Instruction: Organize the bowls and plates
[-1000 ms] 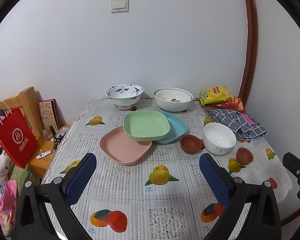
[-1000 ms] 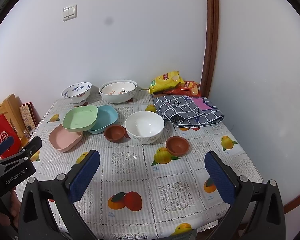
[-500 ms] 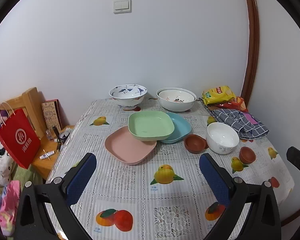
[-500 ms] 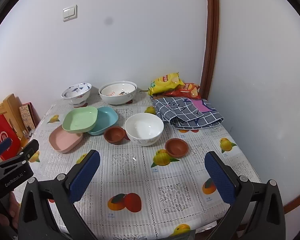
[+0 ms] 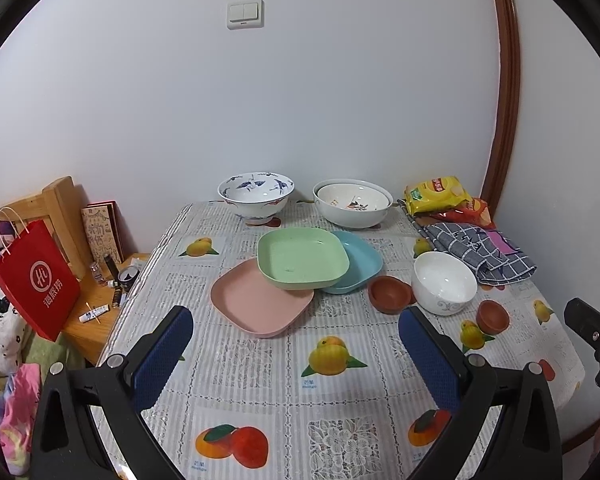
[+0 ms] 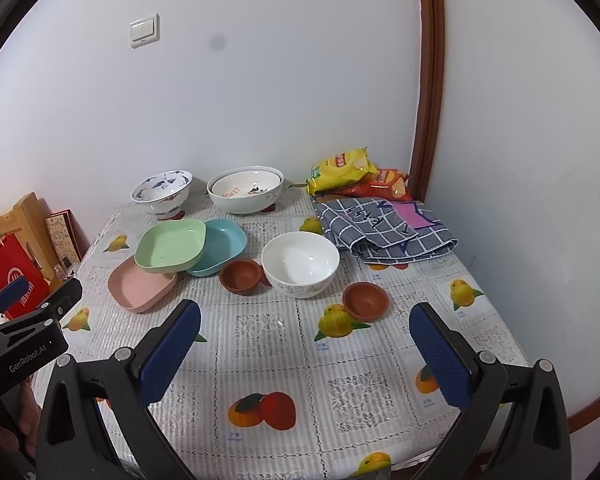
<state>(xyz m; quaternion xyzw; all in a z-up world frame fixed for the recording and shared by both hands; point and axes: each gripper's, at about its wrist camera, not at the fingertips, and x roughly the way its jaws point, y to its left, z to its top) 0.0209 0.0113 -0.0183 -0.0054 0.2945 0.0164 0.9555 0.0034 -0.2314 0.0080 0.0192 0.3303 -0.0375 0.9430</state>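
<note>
A green plate rests tilted on a pink plate and a blue plate. A white bowl stands between two small brown bowls. A blue-patterned bowl and a large white bowl stand at the back. My left gripper is open and empty over the table's near half. My right gripper is open and empty, in front of the white bowl and the brown bowls.
A checked cloth and snack bags lie at the back right near the wall. A red paper bag and a wooden side table with small items stand left of the table. The fruit-print tablecloth covers the table.
Both grippers have drawn back and up a little from the table, so the dishes look farther off. No dish has moved.
</note>
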